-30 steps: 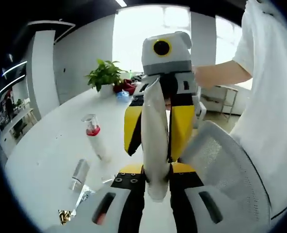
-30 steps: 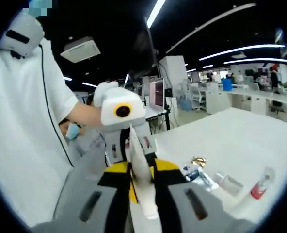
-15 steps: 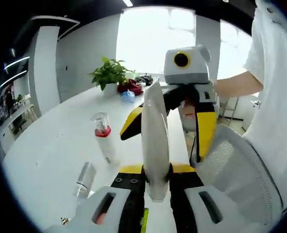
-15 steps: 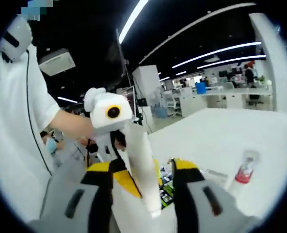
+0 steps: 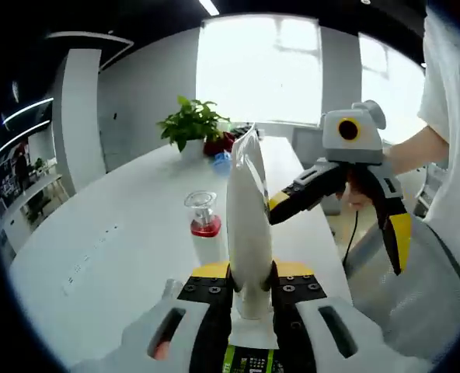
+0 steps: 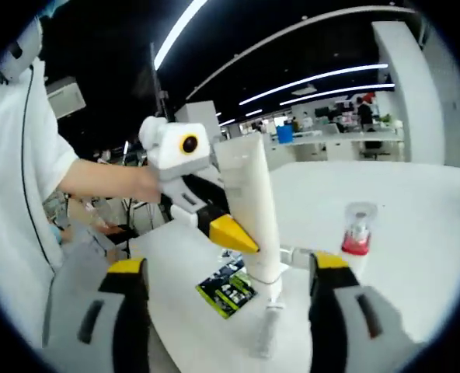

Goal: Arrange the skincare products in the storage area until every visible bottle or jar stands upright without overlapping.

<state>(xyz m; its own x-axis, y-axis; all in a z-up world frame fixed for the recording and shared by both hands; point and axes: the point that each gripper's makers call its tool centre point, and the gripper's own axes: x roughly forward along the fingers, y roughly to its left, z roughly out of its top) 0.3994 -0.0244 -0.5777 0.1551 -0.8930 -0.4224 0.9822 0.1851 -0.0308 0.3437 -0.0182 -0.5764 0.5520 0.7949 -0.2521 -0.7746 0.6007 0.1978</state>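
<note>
White tube point(image 5: 248, 225), no readable label

Left gripper point(image 5: 251, 291): grey moulded jaws with slotted openings, black frame with yellow plates and small screws. Right gripper point(image 6: 226, 291): matching grey jaws, black and yellow tips. Person wears a white short-sleeved shirt point(image 6: 20, 155).

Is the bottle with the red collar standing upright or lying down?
Upright: the bottle with the red collar stands on the white table, clear cap on top.

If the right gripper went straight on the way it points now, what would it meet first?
Probably the white tube, held by the left gripper and standing between the right gripper's open jaws; depth is hard to judge.
</note>
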